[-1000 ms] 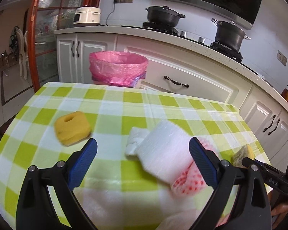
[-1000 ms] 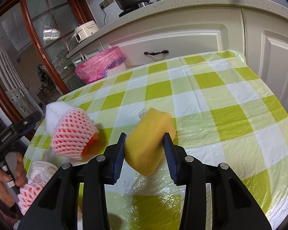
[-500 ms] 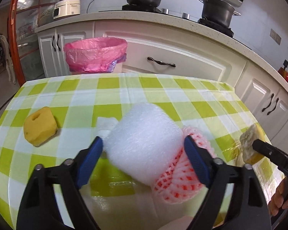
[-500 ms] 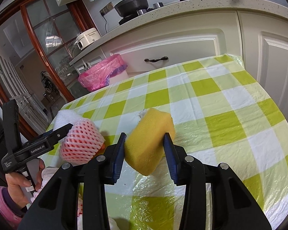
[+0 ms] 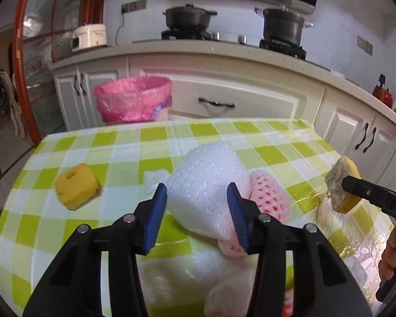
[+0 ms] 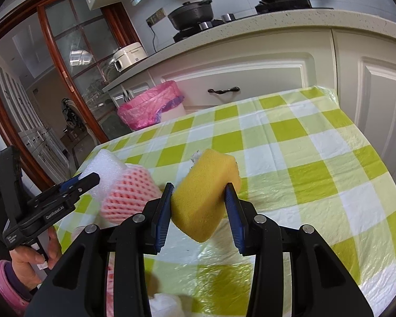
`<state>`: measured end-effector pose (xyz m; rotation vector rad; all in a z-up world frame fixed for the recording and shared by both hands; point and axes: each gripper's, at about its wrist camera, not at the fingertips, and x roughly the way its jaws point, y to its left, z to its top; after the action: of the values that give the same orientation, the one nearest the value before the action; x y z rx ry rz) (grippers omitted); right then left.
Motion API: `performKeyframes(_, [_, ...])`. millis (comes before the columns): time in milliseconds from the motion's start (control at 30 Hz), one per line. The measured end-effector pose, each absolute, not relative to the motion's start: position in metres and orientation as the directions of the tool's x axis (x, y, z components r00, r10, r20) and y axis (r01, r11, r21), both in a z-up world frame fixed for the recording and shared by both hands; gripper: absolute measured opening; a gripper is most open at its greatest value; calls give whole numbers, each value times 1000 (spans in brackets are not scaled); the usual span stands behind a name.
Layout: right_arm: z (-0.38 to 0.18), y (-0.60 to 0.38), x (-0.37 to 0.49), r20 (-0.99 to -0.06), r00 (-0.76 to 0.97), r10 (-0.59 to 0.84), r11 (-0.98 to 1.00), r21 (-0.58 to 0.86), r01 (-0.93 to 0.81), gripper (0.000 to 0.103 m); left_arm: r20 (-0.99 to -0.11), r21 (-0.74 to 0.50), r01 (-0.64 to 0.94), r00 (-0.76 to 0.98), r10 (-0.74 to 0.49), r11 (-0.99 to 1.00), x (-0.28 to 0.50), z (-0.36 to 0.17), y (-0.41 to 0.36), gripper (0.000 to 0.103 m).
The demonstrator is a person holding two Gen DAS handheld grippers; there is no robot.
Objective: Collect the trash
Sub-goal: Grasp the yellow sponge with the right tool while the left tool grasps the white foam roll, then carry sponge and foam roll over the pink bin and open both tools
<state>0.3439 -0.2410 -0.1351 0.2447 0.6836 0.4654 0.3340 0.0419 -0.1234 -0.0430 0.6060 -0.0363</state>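
My left gripper (image 5: 196,187) has its jaws closing on a white foam wrap (image 5: 206,174), both blue pads pressing its sides. A pink net sleeve (image 5: 266,192) sticks out of the wrap on the right. From the right wrist the same foam wrap (image 6: 105,163), net sleeve (image 6: 129,192) and left gripper (image 6: 87,179) appear at the left. My right gripper (image 6: 198,187) is shut on a yellow sponge (image 6: 206,185), held above the checked tablecloth (image 6: 303,142). A second yellow sponge (image 5: 75,186) with a hole lies on the table to the left.
A bin lined with a pink bag (image 5: 133,97) stands on the floor beyond the table's far edge, against the white cabinets (image 5: 224,97). A crumpled white tissue (image 5: 154,179) lies behind the foam. More white and pink wrapping (image 5: 224,290) sits under the left gripper.
The left jaws have closed from wide open onto the white foam wrap. The right gripper has kept its hold on the yellow sponge and risen slightly.
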Motion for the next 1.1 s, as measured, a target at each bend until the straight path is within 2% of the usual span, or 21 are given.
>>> performKeyframes(533, [-94, -173, 313, -498, 653, 571, 820, 301, -487, 38, -469, -71, -83, 882, 40, 994, 252, -89, 89, 45])
performKeyframes(1100, [-40, -94, 348, -446, 648, 618, 770, 178, -612, 38, -367, -109, -114, 928, 66, 987, 269, -35, 121, 45])
